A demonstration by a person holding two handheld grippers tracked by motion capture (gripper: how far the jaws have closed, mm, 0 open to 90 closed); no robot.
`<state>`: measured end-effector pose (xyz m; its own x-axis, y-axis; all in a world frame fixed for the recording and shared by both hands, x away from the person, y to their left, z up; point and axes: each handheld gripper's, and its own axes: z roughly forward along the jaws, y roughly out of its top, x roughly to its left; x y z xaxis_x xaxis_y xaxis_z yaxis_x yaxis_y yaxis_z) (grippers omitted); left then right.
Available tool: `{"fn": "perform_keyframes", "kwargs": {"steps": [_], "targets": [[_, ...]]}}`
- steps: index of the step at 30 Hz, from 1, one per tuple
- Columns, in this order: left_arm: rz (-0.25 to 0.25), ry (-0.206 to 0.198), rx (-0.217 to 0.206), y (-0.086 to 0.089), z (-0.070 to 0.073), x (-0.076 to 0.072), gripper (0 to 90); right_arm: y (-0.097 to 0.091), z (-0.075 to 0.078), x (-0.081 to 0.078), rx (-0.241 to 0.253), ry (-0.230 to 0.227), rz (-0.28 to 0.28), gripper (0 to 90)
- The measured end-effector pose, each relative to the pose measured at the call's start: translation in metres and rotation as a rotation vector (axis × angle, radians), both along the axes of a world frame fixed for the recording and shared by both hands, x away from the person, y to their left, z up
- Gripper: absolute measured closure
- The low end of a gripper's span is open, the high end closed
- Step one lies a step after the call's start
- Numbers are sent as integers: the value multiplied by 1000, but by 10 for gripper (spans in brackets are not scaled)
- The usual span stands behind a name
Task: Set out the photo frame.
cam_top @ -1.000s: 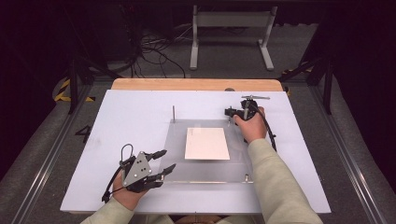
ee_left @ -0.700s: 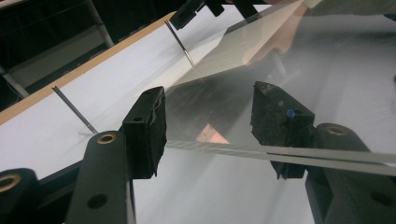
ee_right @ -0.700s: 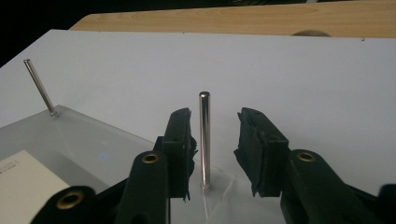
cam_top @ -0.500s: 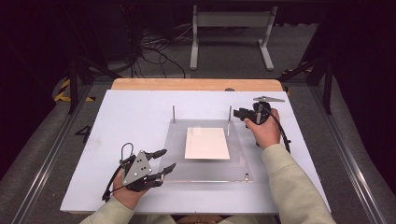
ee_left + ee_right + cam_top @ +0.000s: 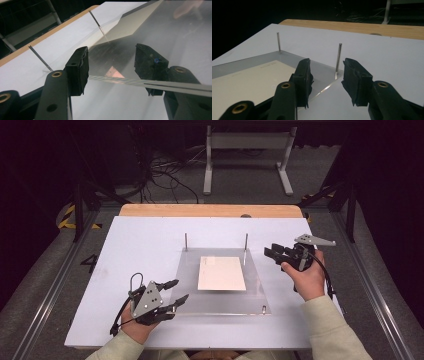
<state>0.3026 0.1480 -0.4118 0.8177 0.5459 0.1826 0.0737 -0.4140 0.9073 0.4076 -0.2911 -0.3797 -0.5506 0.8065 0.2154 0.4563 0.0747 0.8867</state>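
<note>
Now — clear plate (image 5: 220,292) (cream sheet (image 5: 221,273) beneath) | left claw (image 5: 175,292), right claw (image 5: 272,253) released

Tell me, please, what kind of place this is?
Probably a lab or a recording workspace, not a home. A white table stands between metal rails, loose cables lie on the dark floor behind it, and a clear plate with upright pins sits like a test fixture.
</note>
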Motion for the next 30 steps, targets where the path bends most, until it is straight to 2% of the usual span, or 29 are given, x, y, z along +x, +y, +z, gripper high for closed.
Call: {"fn": "perform_keyframes", "kwargs": {"steps": [4, 8, 9, 11, 16, 18, 22, 26, 27, 30], "targets": [[2, -3, 2, 0, 0, 0, 448, 0, 5, -22, -5, -28, 24, 540], [2, -3, 3, 0, 0, 0, 447, -2, 2, -37, 37, -66, 39, 523], [1, -3, 4, 0, 0, 0, 448, 0, 1, -40, 4, -53, 64, 525], [-1, -4, 4, 0, 0, 0, 448, 0, 2, -46, -19, -71, 83, 527], [11, -4, 12, -1, 0, 0, 443, -2, 6, -62, -9, -79, 94, 569], [13, -2, 11, -1, 0, 0, 443, -4, 8, -70, -14, -91, 117, 564], [13, 0, 12, -1, 0, 1, 443, -7, 7, -83, -56, -103, 167, 516], [13, 0, 12, -1, 0, 1, 443, -7, 3, -94, -133, -134, 222, 385], [13, 0, 13, -1, 0, 1, 443, -7, 2, -97, -156, -135, 239, 373], [14, -2, 12, -1, 0, 0, 442, -6, -3, -102, -177, -119, 261, 345]]}}
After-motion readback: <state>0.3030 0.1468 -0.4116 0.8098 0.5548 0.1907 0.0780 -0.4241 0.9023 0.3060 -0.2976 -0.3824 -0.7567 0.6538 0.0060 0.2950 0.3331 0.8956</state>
